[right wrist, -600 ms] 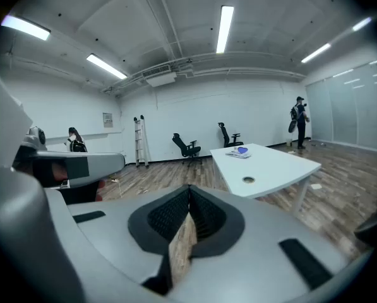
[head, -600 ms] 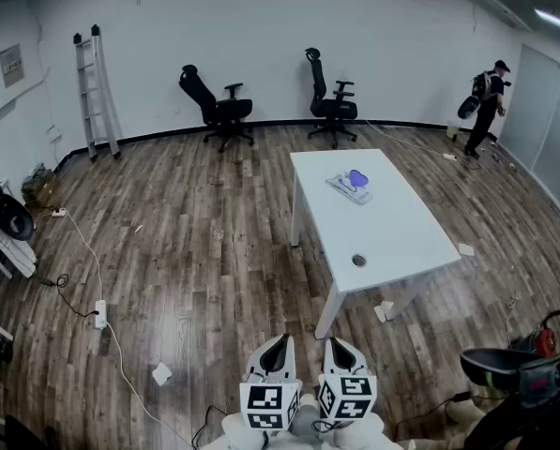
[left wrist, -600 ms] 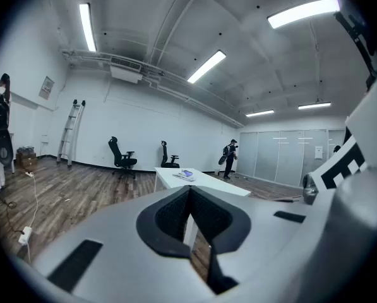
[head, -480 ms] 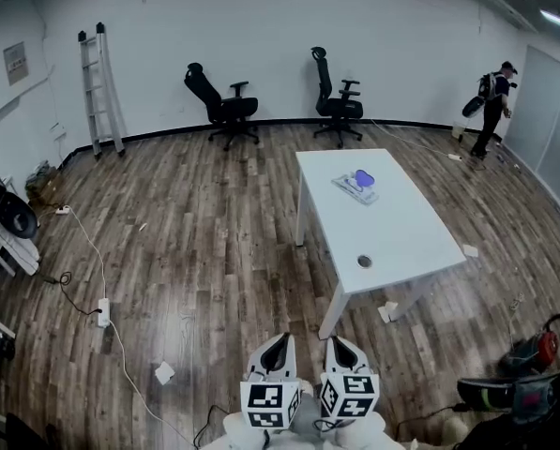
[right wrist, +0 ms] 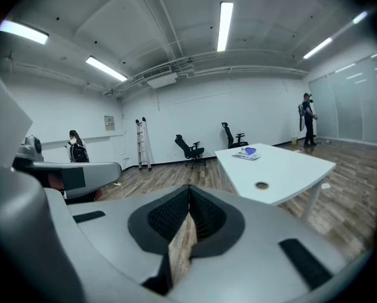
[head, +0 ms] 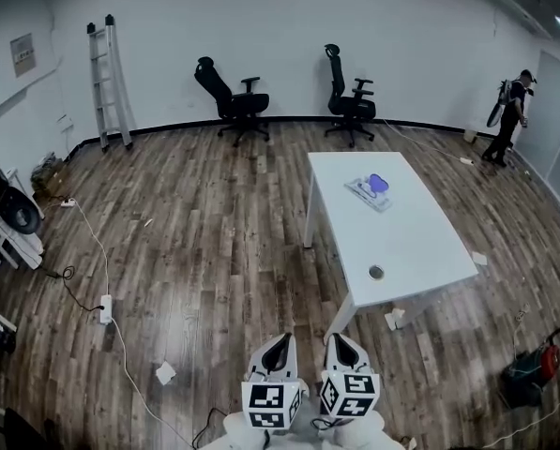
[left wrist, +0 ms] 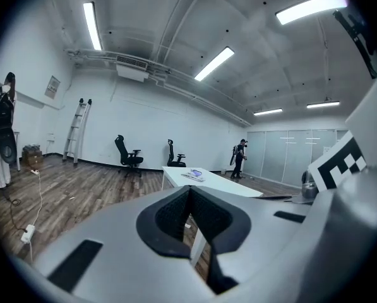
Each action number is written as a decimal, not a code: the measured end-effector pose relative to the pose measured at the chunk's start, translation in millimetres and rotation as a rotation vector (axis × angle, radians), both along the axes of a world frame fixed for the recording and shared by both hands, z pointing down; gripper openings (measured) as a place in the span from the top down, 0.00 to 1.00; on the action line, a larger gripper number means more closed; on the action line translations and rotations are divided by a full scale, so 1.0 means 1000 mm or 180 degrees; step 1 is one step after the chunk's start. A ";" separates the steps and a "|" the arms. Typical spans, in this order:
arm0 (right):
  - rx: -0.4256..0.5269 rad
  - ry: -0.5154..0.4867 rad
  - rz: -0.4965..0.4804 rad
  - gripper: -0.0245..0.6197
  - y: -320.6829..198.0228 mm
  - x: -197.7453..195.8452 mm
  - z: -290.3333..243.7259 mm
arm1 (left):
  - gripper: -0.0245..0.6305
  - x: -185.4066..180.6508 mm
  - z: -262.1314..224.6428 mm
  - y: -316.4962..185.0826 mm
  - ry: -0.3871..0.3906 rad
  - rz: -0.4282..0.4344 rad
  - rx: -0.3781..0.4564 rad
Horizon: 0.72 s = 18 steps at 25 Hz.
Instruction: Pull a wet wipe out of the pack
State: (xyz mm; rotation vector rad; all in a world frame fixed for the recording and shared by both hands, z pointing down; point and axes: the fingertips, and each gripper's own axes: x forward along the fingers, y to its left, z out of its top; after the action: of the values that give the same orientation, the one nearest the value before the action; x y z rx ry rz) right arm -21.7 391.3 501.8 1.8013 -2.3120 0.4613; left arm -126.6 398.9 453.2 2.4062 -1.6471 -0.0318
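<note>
Bare wooden floor [head: 251,251] lies between the left gripper [head: 276,347] and right gripper [head: 343,348] at the bottom centre and the near corner of the white bench [head: 420,242] at centre right. On the bench top, only the wipe pack [head: 370,187] at the far end and a round grommet hole [head: 376,272] interrupt the surface. A cable [head: 84,242] and power strip [head: 104,308] lie on the floor at left, well apart from the bench.

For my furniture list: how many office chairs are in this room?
2. One office chair stands by the far wall, right of the ladder; the other stands by that wall beyond the white table. Others may be out of view.
</note>
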 end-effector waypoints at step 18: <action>-0.0166 -0.0039 0.0205 0.95 -0.144 0.047 0.008 | 0.97 0.048 0.000 -0.149 -0.0042 0.0223 -0.0072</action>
State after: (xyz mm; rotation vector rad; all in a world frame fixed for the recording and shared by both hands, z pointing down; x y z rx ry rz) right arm 25.1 246.8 509.3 1.8579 -2.2338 0.5386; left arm -78.9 250.0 453.1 2.4503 -1.5590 0.0139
